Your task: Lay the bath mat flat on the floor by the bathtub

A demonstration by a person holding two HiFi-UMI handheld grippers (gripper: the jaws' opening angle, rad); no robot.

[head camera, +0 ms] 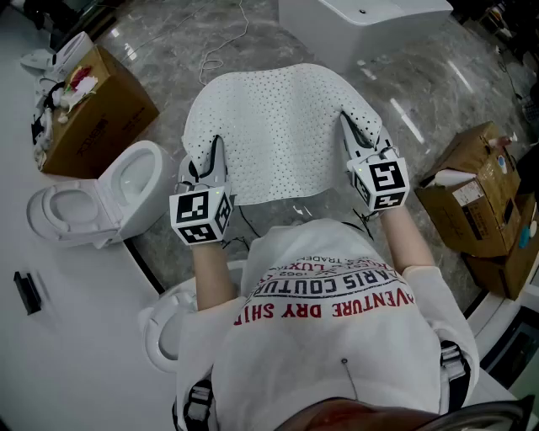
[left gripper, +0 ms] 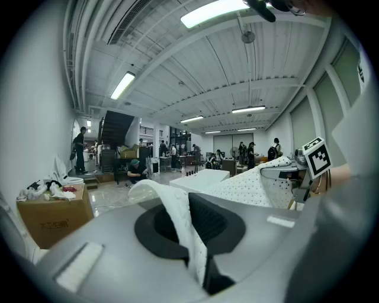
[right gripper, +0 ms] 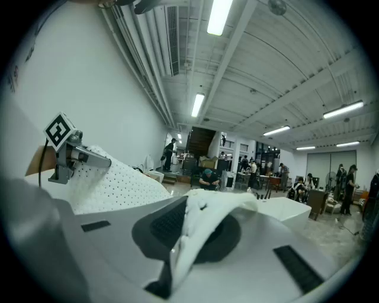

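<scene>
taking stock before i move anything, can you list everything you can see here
bath mat: one, white with small holes, held up over the floor
bathtub: one, white, beyond the mat
floor: grey marble
open toilet: one, white, lid up, at left
near toilet: one, white, by the person's left side
cardboard boxes: at least three, brown, one at left with clutter in it, the rest at right
cable: one, pale, on the floor beyond the mat
shirt: one, white with red print, on the person
left gripper: one, grey, shut on the mat's near left edge
right gripper: one, grey, shut on the mat's near right edge
</scene>
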